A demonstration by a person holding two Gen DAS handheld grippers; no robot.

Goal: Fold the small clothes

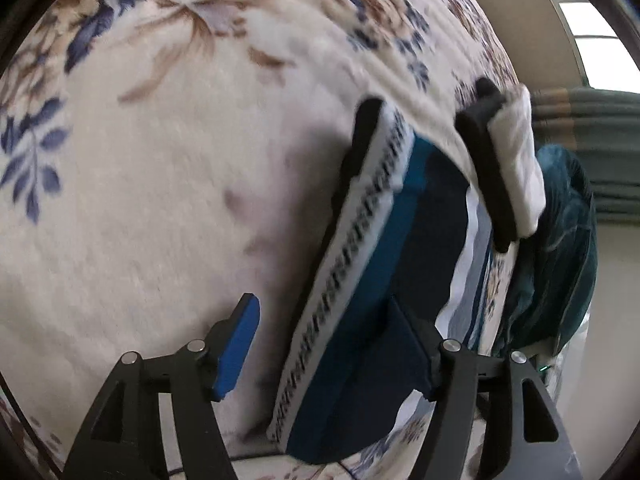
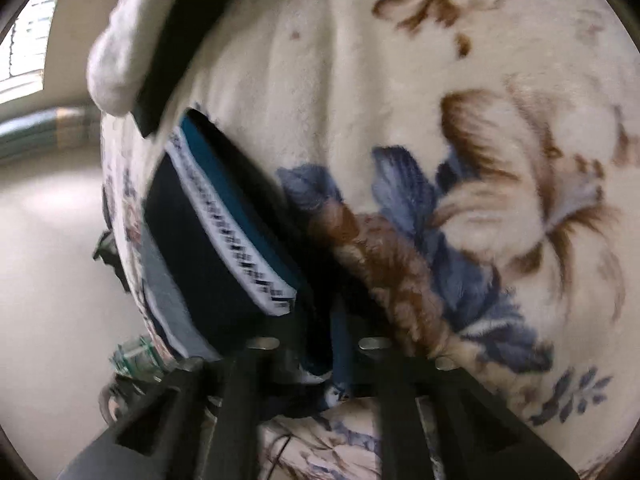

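While its blue-padded fingers point(image 1: 240, 344) stand apart, the left tool point(image 1: 332, 344) hovers over the navy and teal shorts point(image 1: 372, 320), whose white patterned waistband point(image 1: 348, 276) runs between the fingers without being pinched. Its right finger is hidden behind the navy cloth. The right tool point(image 2: 320, 344) has its fingers together at the bottom of its own view, clamped on the near edge of the shorts. This garment lies near the edge of a cream floral blanket point(image 1: 160, 180), beside a white sock point(image 1: 516, 160).
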